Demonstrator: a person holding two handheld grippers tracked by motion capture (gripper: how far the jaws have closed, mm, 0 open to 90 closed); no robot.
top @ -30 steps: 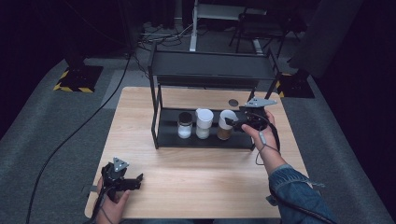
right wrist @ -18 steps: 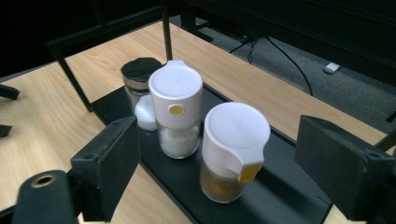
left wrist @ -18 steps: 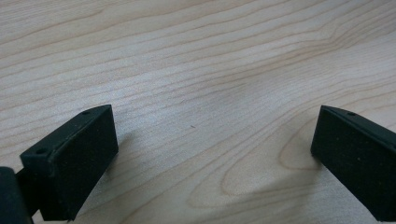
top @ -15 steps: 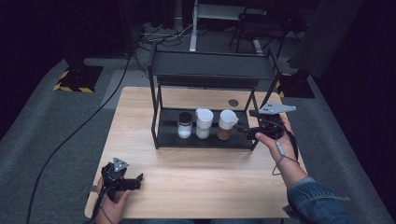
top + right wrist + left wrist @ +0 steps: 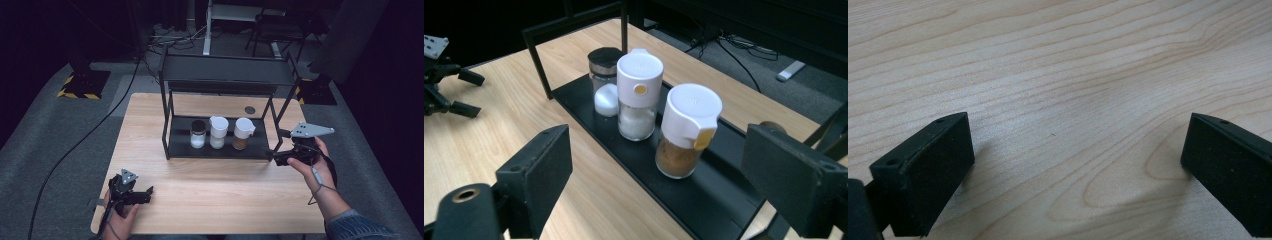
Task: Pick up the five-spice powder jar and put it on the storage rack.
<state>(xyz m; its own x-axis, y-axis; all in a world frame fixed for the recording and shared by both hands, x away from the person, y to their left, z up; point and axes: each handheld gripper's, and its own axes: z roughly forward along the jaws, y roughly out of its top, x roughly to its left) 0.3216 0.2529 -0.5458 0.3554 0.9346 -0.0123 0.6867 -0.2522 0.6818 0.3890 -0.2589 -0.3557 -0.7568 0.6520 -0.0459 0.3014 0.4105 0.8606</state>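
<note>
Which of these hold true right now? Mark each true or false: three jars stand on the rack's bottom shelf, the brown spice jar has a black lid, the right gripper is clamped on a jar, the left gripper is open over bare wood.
1. Three jars stand on the bottom shelf of the rack. True.
2. The brown spice jar has a black lid. False: its lid is white; the black-lidded jar holds white contents.
3. The right gripper is clamped on a jar. False: its jaws stand open, apart from the jars.
4. The left gripper is open over the bare table. True.

Wooden table (image 5: 210,200) bearing black rack (image 5: 220,150) with three jars (image 5: 219,132)
</note>
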